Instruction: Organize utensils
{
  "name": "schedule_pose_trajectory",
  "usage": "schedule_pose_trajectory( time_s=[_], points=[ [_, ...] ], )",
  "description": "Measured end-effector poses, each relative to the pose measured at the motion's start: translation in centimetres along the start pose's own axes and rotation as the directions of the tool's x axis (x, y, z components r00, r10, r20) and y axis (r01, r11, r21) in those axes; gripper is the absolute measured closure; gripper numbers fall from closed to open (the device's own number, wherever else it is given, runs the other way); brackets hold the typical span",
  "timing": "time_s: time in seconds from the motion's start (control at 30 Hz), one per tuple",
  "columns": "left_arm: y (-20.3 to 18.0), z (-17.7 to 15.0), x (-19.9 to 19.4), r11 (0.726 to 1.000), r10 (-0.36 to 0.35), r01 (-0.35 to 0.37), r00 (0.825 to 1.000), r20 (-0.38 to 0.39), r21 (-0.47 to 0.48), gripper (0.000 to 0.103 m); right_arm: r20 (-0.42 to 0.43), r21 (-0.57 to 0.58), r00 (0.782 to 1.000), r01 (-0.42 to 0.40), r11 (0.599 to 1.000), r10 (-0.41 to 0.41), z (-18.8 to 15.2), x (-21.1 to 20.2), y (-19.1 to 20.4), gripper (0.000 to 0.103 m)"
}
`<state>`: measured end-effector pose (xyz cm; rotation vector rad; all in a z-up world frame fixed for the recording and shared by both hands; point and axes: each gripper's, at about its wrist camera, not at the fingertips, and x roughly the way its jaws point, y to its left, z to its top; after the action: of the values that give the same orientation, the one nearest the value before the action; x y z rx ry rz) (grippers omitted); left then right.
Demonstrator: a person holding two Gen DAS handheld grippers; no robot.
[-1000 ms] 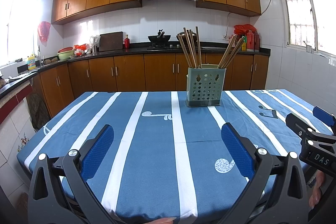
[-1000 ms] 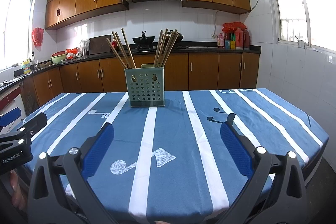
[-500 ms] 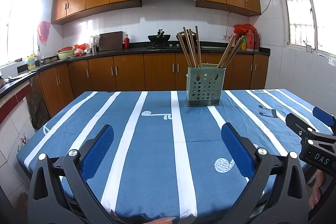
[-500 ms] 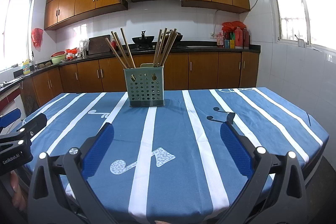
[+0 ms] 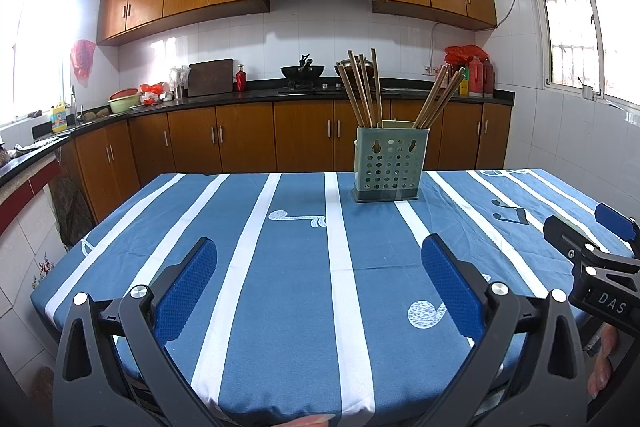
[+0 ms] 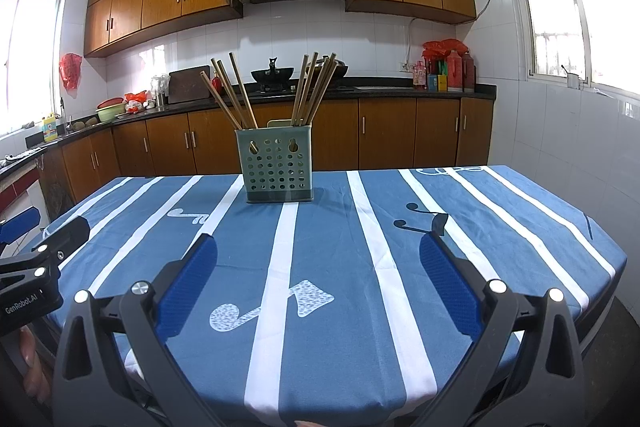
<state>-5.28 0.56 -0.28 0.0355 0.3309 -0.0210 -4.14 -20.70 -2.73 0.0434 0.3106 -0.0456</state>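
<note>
A pale green perforated utensil holder (image 5: 389, 163) stands upright on the far half of the blue striped table; it also shows in the right wrist view (image 6: 279, 167). Wooden chopsticks stand in it in two bunches, one on the left (image 5: 362, 89) and one on the right (image 5: 438, 99); in the right wrist view they show as a left bunch (image 6: 232, 91) and a right bunch (image 6: 314, 87). My left gripper (image 5: 319, 255) is open and empty over the near table edge. My right gripper (image 6: 318, 251) is open and empty beside it.
The blue tablecloth with white stripes (image 5: 304, 267) covers the table. The right gripper's body (image 5: 592, 259) shows at the left view's right edge; the left gripper's body (image 6: 36, 267) at the right view's left edge. Kitchen counters and cabinets (image 5: 240, 131) stand behind.
</note>
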Motion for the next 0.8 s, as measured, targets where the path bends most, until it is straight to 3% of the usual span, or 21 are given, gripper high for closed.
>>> schedule_pose_trajectory(
  time_s=[0.8],
  points=[
    [-0.29,-0.41,0.13,1.0,0.002,-0.002,1.0,-0.005,-0.008,0.002,-0.002,0.002,1.0,0.001,1.0,-0.001,-0.08,-0.03,0.12,0.004]
  ],
)
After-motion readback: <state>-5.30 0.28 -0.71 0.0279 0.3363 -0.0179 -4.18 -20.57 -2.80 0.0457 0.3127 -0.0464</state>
